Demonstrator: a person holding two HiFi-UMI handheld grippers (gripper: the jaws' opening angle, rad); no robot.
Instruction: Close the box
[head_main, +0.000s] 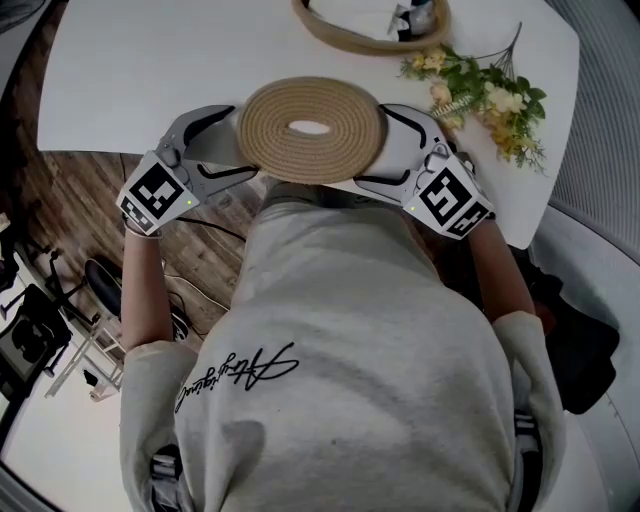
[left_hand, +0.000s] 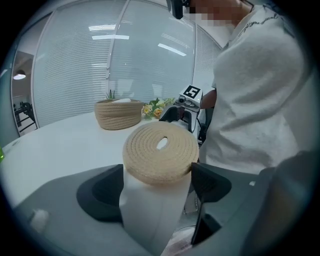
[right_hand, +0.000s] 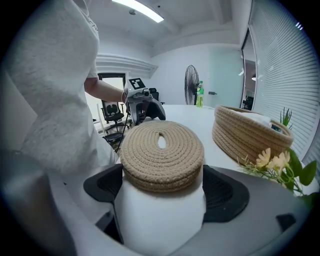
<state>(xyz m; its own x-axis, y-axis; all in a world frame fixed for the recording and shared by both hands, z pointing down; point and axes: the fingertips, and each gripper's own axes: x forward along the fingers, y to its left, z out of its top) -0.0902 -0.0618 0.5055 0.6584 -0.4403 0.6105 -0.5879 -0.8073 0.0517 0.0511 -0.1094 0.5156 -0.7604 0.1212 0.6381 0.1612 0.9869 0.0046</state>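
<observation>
Lid of coiled rope appears to rest flat near the near edge of the desk, just beyond the person's shirt. The rope box it belongs to stands open at the far edge, well apart from it. The left tool is set at the lid's left side and the right tool at its right. Each is spread wide with the lid's rim between its jaws. The pads sit just at the rim and no squeeze can be made out, so nothing is counted as gripped.

The step in hand is judged to be the pick-up. Both tools are best closed evenly on opposite sides, so that the soft disc is kept level and not folded, and it is best raised straight before being carried far.

Open desk is offered between lid and box. Flowers lie to the right of that path, close to the box, and are best skirted. The box's rim should be cleared from above. Little room for sliding is left at the near edge.
</observation>
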